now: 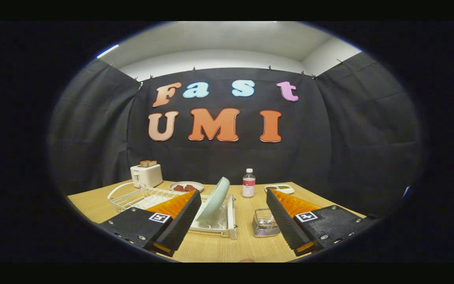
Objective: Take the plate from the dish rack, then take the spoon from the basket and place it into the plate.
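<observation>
Gripper view: one look forward along my two fingers, over a wooden counter (219, 248).
Plate: a pale green plate (213, 199) stands on edge, tilted, in the white dish rack (233, 221), just ahead of my left finger and a little left of the gap's middle.
Hand-held gripper: my hand-held gripper (233, 219) is spread wide, fingers well apart, nothing between them but counter and the rack's near corner; it touches nothing.
Basket: a small wire basket (265, 223) sits on the counter just beside the rack, close to my right finger; I cannot make out the spoon inside it.
Step in hand: I judge this to be the approach to the plate, with the grasp not yet begun.
Doing it well: I want to shift left so the plate's upper rim sits midway between the fingers, then go in and pinch the rim across its thin section, not its broad face. Lifting should follow the plate's lean, up and out of the slot, so it does not snag the rack's wires.
Risk: the glazed rim looks slippery, so a shallow bite could let it swing or drop.
Pose: I hold the tool low, level and facing the booth wall, fingers roughly parallel to the counter.
Beyond: a toaster (146, 174), a dish of food (186, 186) and a water bottle (248, 183) stand well behind, clear of my path.
</observation>
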A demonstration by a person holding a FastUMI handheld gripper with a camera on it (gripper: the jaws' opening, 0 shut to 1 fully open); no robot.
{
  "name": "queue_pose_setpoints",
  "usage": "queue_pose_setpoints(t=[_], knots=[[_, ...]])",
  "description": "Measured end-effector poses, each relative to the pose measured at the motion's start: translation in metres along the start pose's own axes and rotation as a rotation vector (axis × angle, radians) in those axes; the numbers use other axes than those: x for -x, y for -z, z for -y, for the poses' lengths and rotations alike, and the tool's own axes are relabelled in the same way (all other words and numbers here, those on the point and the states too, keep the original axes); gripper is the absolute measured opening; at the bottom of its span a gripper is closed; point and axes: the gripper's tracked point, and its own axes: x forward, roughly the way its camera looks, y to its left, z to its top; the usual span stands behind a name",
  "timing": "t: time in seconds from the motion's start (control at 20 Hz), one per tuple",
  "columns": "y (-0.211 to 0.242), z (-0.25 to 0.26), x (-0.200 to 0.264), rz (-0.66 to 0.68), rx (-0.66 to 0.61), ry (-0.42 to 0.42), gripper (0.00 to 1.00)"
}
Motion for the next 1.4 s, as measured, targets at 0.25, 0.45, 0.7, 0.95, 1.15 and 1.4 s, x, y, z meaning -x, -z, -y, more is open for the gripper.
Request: queue_pose_setpoints(t=[0.25, 0.45, 0.7, 0.95, 1.15, 1.4], knots=[[0.002, -0.009, -0.013, -0.056, -0.005, -0.006, 0.99], [0.008, -0.021, -0.037, -0.115, 0.056, -0.006, 0.99], [0.03, -0.035, -0.072, -0.205, 0.128, -0.007, 0.99], [0.054, -0.038, -0.106, -0.3, 0.13, 0.058, 0.93], [0.067, -0.035, -0.13, -0.355, 0.106, 0.104, 0.82], [0.088, -0.033, -0.153, -0.425, 0.077, 0.132, 0.65]])
